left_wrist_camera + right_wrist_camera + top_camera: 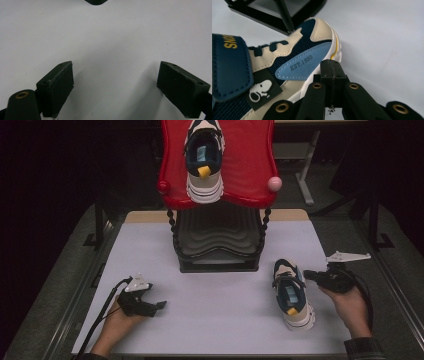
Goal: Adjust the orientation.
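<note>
A navy, cream and light-blue sneaker lies on the white table at the right, toe toward the rack. In the right gripper view the sneaker shows "EST.1950" on its side. My right gripper is shut with nothing in it, its tip close against the shoe's side by the sole; I cannot tell whether it touches. A matching sneaker stands on the red tray atop the black rack. My left gripper rests at the table's left, open over bare table.
The black rack stands at the table's back middle, with a ribbed lower shelf under the red tray. Its base corner lies ahead of my left gripper. A pink knob and a red knob stick out at the tray's front corners.
</note>
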A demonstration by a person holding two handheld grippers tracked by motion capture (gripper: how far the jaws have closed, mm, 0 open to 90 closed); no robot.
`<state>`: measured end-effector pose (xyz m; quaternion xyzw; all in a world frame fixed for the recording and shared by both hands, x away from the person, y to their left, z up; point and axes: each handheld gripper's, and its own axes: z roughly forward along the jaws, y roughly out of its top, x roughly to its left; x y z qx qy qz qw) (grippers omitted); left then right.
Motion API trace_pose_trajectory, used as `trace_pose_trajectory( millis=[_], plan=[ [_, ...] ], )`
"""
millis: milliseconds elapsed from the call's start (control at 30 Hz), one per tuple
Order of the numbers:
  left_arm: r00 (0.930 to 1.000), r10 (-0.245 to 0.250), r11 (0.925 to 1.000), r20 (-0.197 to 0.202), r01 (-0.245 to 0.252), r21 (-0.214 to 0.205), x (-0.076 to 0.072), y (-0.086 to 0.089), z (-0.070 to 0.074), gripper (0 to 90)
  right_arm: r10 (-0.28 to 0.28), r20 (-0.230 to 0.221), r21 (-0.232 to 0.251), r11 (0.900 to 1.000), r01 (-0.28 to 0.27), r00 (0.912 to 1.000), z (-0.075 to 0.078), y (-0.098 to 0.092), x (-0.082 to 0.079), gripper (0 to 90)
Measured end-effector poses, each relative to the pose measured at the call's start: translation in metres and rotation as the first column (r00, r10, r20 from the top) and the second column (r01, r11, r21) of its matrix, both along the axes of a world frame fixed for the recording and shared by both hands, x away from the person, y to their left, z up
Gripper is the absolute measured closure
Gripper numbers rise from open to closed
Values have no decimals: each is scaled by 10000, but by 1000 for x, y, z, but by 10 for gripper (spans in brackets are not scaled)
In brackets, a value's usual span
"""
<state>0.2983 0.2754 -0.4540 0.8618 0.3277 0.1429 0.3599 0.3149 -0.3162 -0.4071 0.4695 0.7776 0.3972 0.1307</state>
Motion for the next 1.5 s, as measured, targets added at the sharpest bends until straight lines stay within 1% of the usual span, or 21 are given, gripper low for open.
trace_pose_trajectory(
  millis=[67, 100, 167, 233, 267, 300, 367, 467, 633, 667, 700, 800, 833, 900, 967, 1100, 1233, 1300, 1333, 1433, 1500],
  plan=[
    [10000, -1, 10000, -2, 1, -1, 0, 0, 0, 130, -33, -74, -10, 10000, 33, 10000, -2, -2, 1, 898],
    [10000, -1, 10000, -3, 1, 1, 0, 0, 0, 130, -159, -289, -153, 9998, 154, 9995, -6, -4, 2, 898],
    [10000, 0, 10000, -4, 0, -1, 0, 0, 0, 130, -222, -444, -293, 9994, 209, 9988, -9, -4, 3, 898],
    [10000, 0, 10000, -6, 0, -1, 0, 0, 0, 130, -173, -595, -356, 9993, 152, 9981, -12, -4, 4, 898],
    [10000, 1, 10000, -3, -1, -4, 0, 0, 0, 129, 7, -934, -622, 9980, -65, 9956, -19, -1, 8, 897],
    [10000, 0, 10000, -11, 0, -5, 0, 0, 0, 130, 8, -1000, -812, 9967, -89, 9950, -21, 0, 9, 898],
    [10000, 1, 10000, -9, -1, -5, 0, 0, 0, 130, -14, -1065, -825, 9966, -74, 9943, -22, 0, 11, 897],
    [10000, 0, 10000, -1, 0, -1, 0, 0, 0, 130, -46, -999, -825, 9966, -37, 9950, -20, -2, 7, 896],
    [10000, 2, 10000, -5, -2, -8, 0, 0, 0, 130, 51, -1034, -727, 9973, -127, 9946, -16, -5, -13, 893],
    [10000, 2, 10000, -5, -2, -8, 0, 0, 0, 130, 51, -1034, -727, 9973, -127, 9946, -16, -5, -13, 893],
    [10000, 7, 10000, 15, -7, -19, 0, 0, 0, 130, 143, -1091, -895, 9957, -242, 9939, -16, -5, -24, 893],
    [10000, 5, 10000, 22, -5, -20, 0, 0, 0, 130, 205, -1170, -950, 9950, -317, 9929, -16, -5, -34, 893],
    [10000, 5, 10000, 21, -5, -20, 0, 0, 0, 130, 329, -1278, -948, 9945, -453, 9913, -18, -5, -44, 893],
    [10000, 7, 10000, 23, -6, -18, 0, 0, 0, 130, 435, -1400, -1027, 9930, -583, 9892, -19, -4, -52, 894],
    [10000, 4, 10000, 22, -4, -20, 0, 0, 0, 130, 467, -1358, -1090, 9921, -618, 9896, -21, -3, -59, 895],
    [10000, 5, 10000, 19, -4, -20, 0, 0, 0, 130, 755, -1447, -807, 9929, -878, 9866, -21, -1, -61, 896],
    [10000, 4, 10000, 20, -4, -20, 0, 0, 0, 130, 1188, -1480, -699, 9890, -1302, 9818, -22, 11, -59, 895],
    [10000, 7, 10000, 19, -7, -23, 0, 0, 0, 129, 1283, -1531, -710, 9875, -1404, 9798, -22, 15, -59, 894],
    [10000, 5, 10000, 18, -5, -23, 0, 0, 0, 130, 1556, -1512, -693, 9834, -1675, 9762, -22, 22, -58, 893],
    [10000, 3, 10000, 21, -3, -19, 0, 0, 0, 130, 1878, -1439, -742, 9770, -1999, 9716, -22, 29, -57, 889],
    [10000, 5, 10000, 21, -5, -18, 0, 0, 0, 130, 1874, -1376, -829, 9763, -1999, 9726, -21, 30, -57, 862]
  ],
)
